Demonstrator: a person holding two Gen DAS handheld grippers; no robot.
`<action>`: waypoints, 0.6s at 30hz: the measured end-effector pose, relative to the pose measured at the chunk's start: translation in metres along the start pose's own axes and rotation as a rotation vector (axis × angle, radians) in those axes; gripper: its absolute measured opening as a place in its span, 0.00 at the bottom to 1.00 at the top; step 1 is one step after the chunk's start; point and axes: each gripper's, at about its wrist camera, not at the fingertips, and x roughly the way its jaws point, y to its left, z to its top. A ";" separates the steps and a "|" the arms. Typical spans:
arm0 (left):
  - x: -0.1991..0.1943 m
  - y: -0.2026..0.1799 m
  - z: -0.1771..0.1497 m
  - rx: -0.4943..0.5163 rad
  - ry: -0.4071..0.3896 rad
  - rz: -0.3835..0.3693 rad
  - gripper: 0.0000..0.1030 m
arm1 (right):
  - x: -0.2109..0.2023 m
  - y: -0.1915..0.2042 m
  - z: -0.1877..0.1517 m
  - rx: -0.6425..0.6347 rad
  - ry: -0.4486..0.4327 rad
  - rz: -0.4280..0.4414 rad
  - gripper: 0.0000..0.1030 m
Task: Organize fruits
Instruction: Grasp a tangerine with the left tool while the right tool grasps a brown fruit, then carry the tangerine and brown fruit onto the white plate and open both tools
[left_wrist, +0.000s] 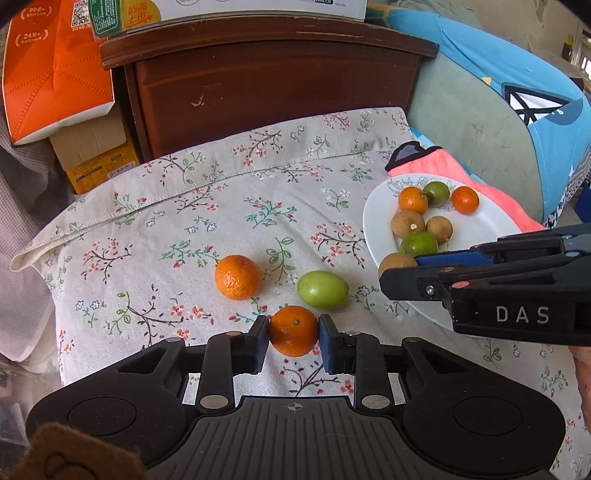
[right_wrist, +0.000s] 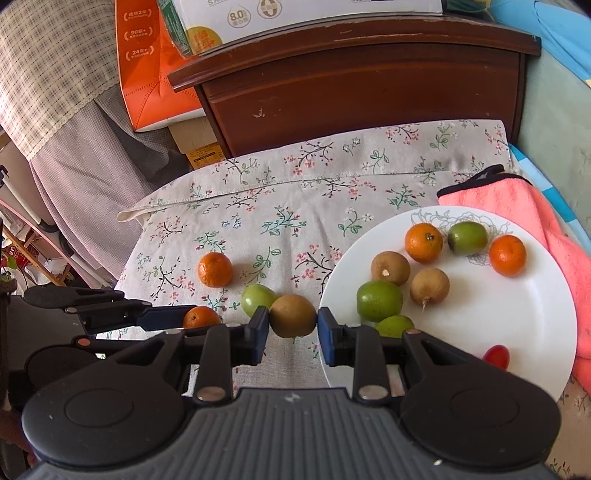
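Two grippers, each gripping one fruit: your left gripper (left_wrist: 293, 336) has its blue pads pressed on a small orange (left_wrist: 293, 335), stem dimple up; your right gripper (right_wrist: 292, 316) squeezes a brown fruit (right_wrist: 292, 315) at the near left rim of the white plate (right_wrist: 517, 321). On the floral cloth (left_wrist: 221, 206) lie one loose orange (left_wrist: 238, 277) and one green fruit (left_wrist: 322, 289), its long axis running left-right. On the plate you have two oranges, three green, two brown, plus one small red fruit (right_wrist: 496, 356).
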 end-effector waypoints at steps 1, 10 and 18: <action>-0.001 -0.001 0.003 -0.012 -0.009 -0.007 0.25 | -0.001 -0.001 0.000 0.003 -0.003 0.000 0.28; -0.007 -0.030 0.018 0.006 -0.085 -0.038 0.25 | -0.024 -0.027 0.012 0.063 -0.065 -0.010 0.28; -0.013 -0.052 0.027 -0.003 -0.148 -0.084 0.25 | -0.058 -0.061 0.026 0.144 -0.168 -0.042 0.28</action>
